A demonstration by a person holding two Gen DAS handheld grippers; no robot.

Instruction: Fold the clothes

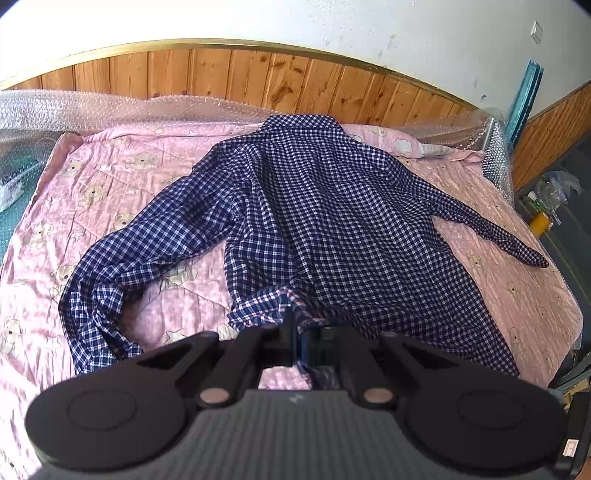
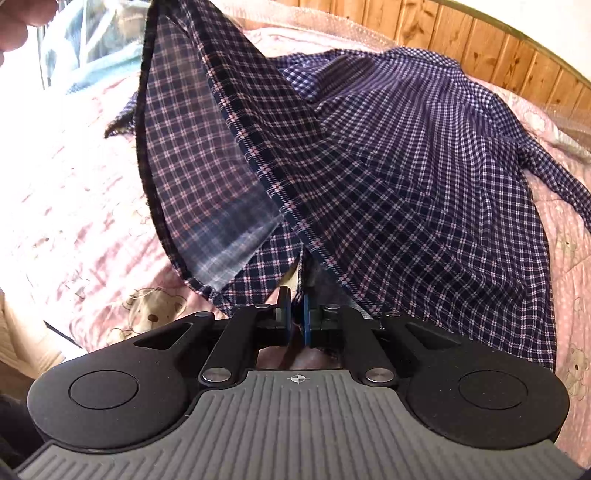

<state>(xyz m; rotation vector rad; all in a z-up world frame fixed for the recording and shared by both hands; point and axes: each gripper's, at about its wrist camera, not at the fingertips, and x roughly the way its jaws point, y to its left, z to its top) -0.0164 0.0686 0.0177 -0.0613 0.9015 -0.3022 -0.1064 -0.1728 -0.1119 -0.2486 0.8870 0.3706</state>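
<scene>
A navy and white checked long-sleeved shirt (image 1: 325, 206) lies spread on a bed with its collar toward the headboard and both sleeves out to the sides. My left gripper (image 1: 308, 332) is shut on the shirt's bottom hem and lifts that edge a little. In the right wrist view the shirt (image 2: 424, 177) hangs raised like a tent, its left part pulled high toward the upper left. My right gripper (image 2: 295, 314) is shut on the hem at the near edge.
A pink teddy-bear quilt (image 1: 129, 177) covers the bed. Bubble wrap (image 1: 74, 110) runs along the wooden headboard (image 1: 258, 74). The bed's right edge drops to a floor with clutter (image 1: 546, 199). A hand shows in the right wrist view's top left corner (image 2: 14, 22).
</scene>
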